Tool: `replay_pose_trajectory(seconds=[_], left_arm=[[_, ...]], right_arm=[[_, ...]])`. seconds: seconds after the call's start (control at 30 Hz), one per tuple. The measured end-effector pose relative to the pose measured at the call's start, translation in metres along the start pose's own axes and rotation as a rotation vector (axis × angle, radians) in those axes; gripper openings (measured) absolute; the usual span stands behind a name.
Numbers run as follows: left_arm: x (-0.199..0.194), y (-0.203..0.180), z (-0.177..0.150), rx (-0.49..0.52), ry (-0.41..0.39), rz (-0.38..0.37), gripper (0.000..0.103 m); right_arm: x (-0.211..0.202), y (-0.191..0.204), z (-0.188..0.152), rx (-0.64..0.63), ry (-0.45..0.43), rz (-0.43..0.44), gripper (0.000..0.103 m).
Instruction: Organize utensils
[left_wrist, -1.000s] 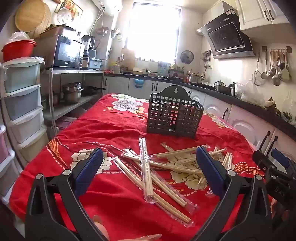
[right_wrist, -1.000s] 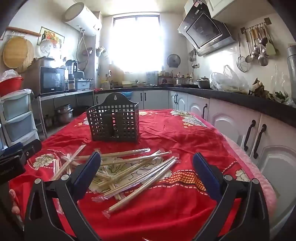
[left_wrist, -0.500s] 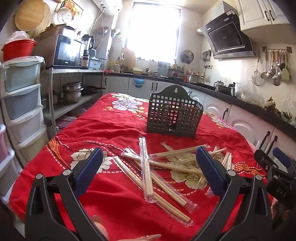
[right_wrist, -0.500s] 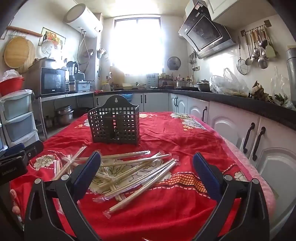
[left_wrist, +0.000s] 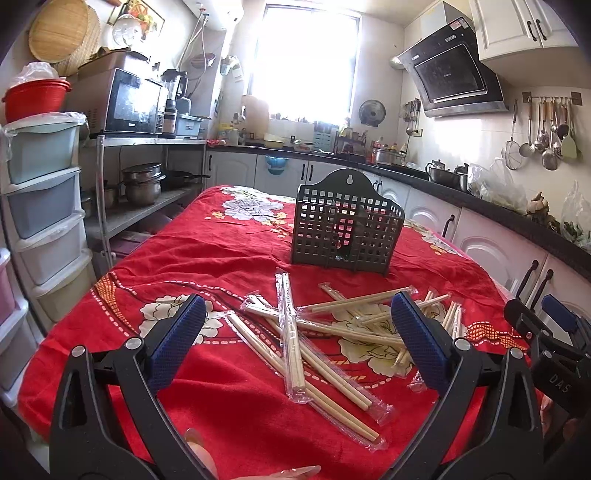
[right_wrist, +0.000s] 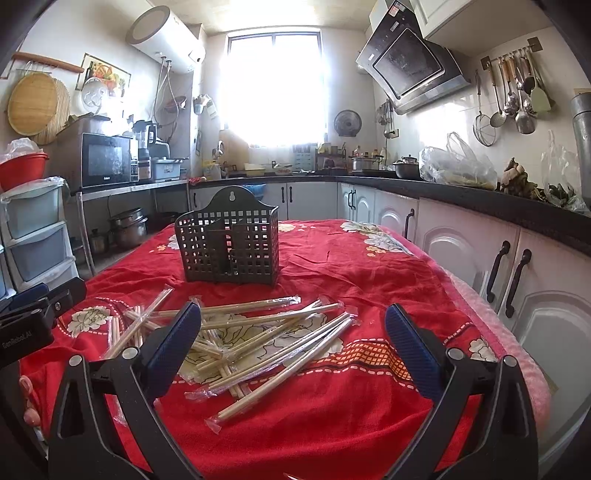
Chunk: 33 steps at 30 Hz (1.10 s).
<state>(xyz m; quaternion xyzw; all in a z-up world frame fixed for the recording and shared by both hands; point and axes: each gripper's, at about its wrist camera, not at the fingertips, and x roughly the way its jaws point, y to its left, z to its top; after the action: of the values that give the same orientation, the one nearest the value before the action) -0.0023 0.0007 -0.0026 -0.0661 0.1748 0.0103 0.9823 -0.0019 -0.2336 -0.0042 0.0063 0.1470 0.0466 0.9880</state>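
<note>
Several pairs of wooden chopsticks in clear plastic sleeves (left_wrist: 291, 339) (right_wrist: 273, 339) lie crossed in a loose pile on the red flowered tablecloth (left_wrist: 207, 258) (right_wrist: 354, 266). Behind the pile stands a dark perforated utensil holder (left_wrist: 345, 232) (right_wrist: 229, 243), upright, with nothing visible inside. My left gripper (left_wrist: 295, 332) hovers open above the near side of the pile, holding nothing. Over the pile's right part my right gripper (right_wrist: 293, 332) is also open and holds nothing. The right gripper shows at the edge of the left wrist view (left_wrist: 546, 332), and the left gripper in the right wrist view (right_wrist: 33, 314).
The table stands in a narrow kitchen. Stacked plastic drawers (left_wrist: 40, 206) and a metal shelf with a microwave (left_wrist: 129, 103) and pots line the left. White cabinets under a black counter (right_wrist: 509, 210) run close along the right side. A person's fingers (left_wrist: 207, 461) show below the left gripper.
Both grippers stay open. The views shift only slightly; the right gripper has eased a little back and up. The chopsticks and holder have not moved.
</note>
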Motion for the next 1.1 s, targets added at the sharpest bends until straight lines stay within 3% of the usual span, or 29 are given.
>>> replay_pose_trajectory(seconds=[1.1], left_arm=[[0.0016,-0.0008,0.0003,0.002,0.002,-0.004,0.093]], right_arm=[[0.0005,-0.0002,0.0004,-0.001,0.006,0.002,0.097]])
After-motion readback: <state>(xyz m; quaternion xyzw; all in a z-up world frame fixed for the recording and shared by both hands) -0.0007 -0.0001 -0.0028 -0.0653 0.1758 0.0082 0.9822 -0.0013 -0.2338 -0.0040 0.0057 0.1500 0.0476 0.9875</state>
